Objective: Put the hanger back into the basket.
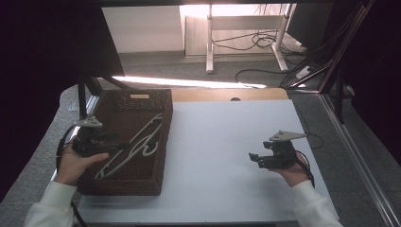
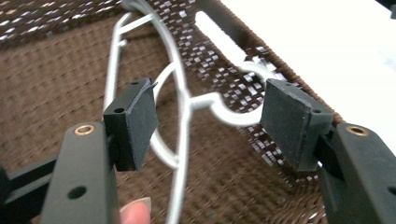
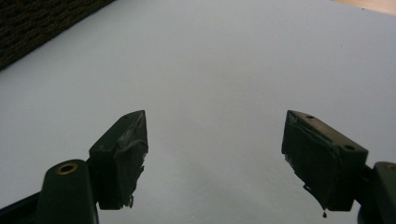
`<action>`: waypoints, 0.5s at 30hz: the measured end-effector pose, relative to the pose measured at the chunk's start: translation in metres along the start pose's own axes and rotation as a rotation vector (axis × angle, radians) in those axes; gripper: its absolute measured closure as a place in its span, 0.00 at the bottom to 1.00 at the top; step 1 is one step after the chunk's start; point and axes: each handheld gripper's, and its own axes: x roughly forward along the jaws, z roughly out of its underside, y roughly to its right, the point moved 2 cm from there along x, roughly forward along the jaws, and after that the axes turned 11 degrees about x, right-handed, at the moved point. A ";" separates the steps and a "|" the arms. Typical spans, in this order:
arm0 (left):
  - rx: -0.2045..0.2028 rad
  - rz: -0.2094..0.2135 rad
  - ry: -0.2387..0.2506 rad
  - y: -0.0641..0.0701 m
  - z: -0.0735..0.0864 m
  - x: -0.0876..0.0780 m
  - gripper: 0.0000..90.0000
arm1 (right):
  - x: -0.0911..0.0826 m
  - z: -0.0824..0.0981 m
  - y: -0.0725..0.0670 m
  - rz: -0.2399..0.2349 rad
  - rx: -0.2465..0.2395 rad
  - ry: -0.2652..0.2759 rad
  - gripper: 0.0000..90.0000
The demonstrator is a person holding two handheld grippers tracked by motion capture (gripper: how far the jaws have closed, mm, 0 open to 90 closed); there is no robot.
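Left claw (image 2: 208,123) released over white hangers (image 2: 182,116), blurred in basket (image 1: 161,156); right claw (image 3: 215,158) released.

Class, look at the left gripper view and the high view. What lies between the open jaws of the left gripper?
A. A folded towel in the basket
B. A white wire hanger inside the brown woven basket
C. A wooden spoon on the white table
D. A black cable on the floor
B: the left gripper has its jaws spread around white hangers lying in the brown woven basket.
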 end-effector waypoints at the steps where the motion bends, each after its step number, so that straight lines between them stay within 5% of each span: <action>1: 0.011 -0.001 0.002 0.005 -0.002 0.002 0.38 | 0.000 0.000 0.000 -0.001 0.002 0.002 0.26; 15: 0.035 -0.012 0.085 0.051 -0.010 0.019 0.35 | -0.006 -0.003 0.000 -0.010 -0.002 0.023 0.26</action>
